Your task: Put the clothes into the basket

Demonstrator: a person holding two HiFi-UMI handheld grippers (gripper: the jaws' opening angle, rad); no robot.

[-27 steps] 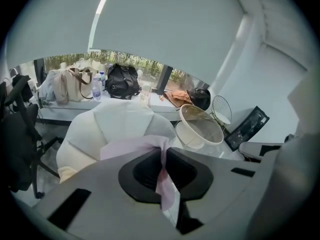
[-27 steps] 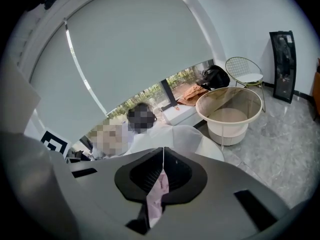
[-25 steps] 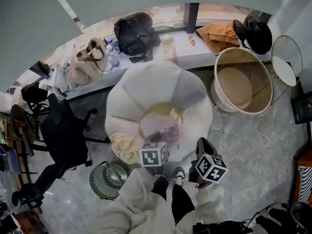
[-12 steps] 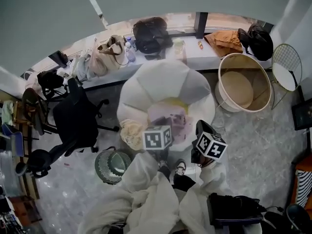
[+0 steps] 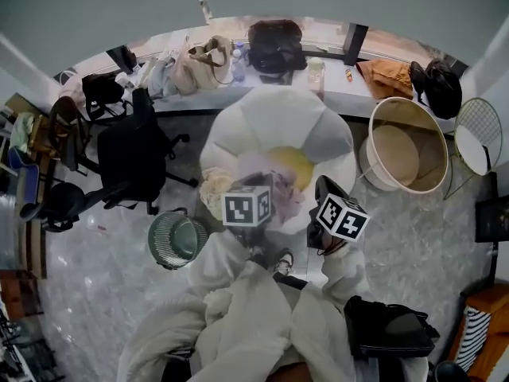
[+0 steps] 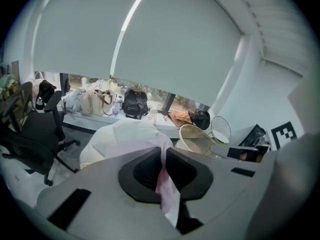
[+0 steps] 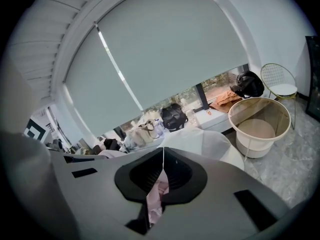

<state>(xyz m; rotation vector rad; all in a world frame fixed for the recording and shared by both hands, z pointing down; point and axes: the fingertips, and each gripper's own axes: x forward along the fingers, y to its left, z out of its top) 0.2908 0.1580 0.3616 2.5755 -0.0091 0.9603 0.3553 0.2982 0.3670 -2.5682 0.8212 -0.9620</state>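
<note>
A pale pink garment (image 5: 274, 183) lies at the front of a white beanbag (image 5: 270, 126), next to a yellow garment (image 5: 296, 164). A cream garment (image 5: 213, 191) hangs at the beanbag's left edge. My left gripper (image 5: 254, 189) is shut on the pink garment (image 6: 166, 181), whose cloth spreads out ahead of the jaws. My right gripper (image 5: 320, 197) is shut on the same pink cloth (image 7: 157, 194). The big round beige basket (image 5: 433, 138) stands on the floor to the right of the beanbag, with no clothes showing in it.
A small green wire basket (image 5: 176, 239) sits on the floor at the left, a black office chair (image 5: 131, 153) beyond it. Bags (image 5: 277, 46) and an orange cloth (image 5: 386, 76) lie on the window ledge. A white wire chair (image 5: 483, 130) stands at the right.
The head view has swung left, so the room has slid right in the picture. Both grippers stay closed on the pink garment at the beanbag's front.
</note>
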